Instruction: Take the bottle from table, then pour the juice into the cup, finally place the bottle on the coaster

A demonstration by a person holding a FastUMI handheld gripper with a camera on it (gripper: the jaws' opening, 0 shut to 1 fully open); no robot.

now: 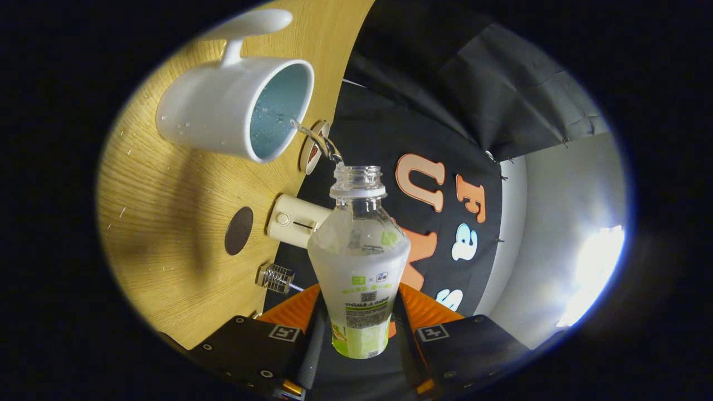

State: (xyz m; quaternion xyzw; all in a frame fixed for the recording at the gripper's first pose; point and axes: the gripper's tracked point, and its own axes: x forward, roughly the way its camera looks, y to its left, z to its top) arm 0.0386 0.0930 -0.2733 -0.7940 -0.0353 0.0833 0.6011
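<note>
Bottle (359, 262) sits clamped between the fingers (356, 340), tipped — juice trickles into the cup (234, 106) just ahead. Best to tip slowly, mouth over the rim.

The bottle (359, 262) sits between the tongs (356, 334), both fingers pressing it — its mouth beside the mug (234, 106) standing on the worktop (167, 223); a coaster (239, 230) lies near the worktop's edge.

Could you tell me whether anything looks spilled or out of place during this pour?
Yes: small droplets sit on the cup's outer wall and specks dot the table nearby, which suggests splashing. The tongs are shut on the tilted bottle, and its stream does reach the cup's mouth.
</note>
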